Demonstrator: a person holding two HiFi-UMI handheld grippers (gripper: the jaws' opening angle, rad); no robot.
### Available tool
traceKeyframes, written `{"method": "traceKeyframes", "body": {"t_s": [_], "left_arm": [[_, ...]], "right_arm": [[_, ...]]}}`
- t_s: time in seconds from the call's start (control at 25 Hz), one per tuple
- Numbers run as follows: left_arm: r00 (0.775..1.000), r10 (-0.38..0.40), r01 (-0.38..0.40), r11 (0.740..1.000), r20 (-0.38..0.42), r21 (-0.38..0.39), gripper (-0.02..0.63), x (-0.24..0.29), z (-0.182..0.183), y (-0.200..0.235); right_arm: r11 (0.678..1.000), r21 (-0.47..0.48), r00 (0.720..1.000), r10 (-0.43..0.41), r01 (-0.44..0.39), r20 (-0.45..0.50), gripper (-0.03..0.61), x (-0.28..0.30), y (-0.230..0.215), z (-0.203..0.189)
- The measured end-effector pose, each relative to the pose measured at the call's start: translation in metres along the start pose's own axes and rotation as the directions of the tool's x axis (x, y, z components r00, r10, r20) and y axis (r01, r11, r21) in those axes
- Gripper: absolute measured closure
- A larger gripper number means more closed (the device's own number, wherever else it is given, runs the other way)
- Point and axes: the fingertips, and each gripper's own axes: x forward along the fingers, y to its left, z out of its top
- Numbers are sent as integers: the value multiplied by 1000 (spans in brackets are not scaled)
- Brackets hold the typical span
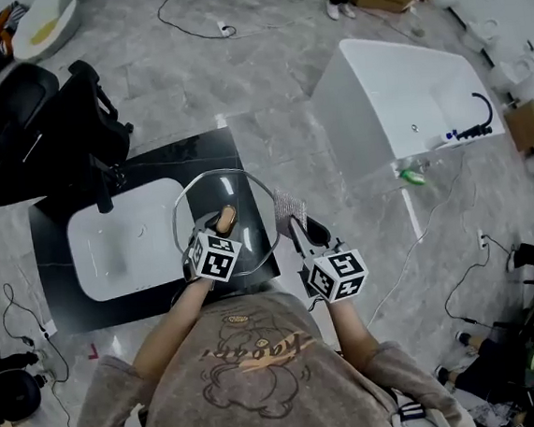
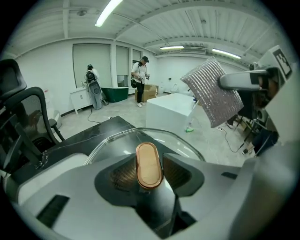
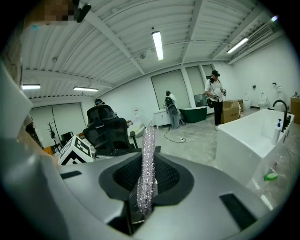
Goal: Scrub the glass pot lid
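**Workpiece.** The glass pot lid is off the worktop and near the centre of the head view. It hangs over the 3 o'clock edge of the black countertop. Its wooden handle faces the operator.

**Left gripper.** The left gripper has its jaws clamped on the narrow sides of the handle. The glass rim arcs out beyond the jaws. This gripper carries the whole lid.

**Right gripper.** The right gripper is closed on a silver mesh scrubber, which shows edge-on between its jaws. The scrubber is at 3 o'clock of the lid, just beside the rim. Whether the two touch cannot be told.

**Step in hand (judged).** Bring the scrubber onto the glass and begin scrubbing.

1. Keep the grip on the handle firm. A single clamp point lets the lid pivot under side load.
2. Lay the flat of the mesh on the glass, not its edge.
3. Stroke from the rim toward the handle, so the load runs into the clamp and does not twist the lid.
4. Use moderate pressure. Glass is slippery and brittle.

**Surroundings.** A white sink basin is at 9 o'clock of the lid, and working over it would be safer. An office chair is at 10 o'clock. A white bathtub stands well apart at 2 o'clock.
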Motion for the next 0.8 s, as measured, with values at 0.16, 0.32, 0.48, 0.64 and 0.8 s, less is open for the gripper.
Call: {"method": "traceKeyframes", "body": {"t_s": [0.16,0.32,0.48,0.64,0.8], "left_arm": [[1000,4,-4,1000,1,-19,428,2,1,2],[1000,6,-5,999,7,-42,428,3,-1,4],[1000,17,-16,997,17,-74,428,3,1,4],[999,19,-17,996,29,-83,428,2,1,4],[999,8,-2,990,40,-140,427,2,-2,6]], "right_arm": [[993,-41,993,110,-112,-50,499,31,-11,10],[956,-73,951,273,-285,-141,499,74,-7,17],[882,-112,870,418,-458,-263,499,118,17,18],[779,-140,756,521,-611,-396,499,163,58,10],[617,-129,570,600,-776,-561,499,195,116,-14]]}}
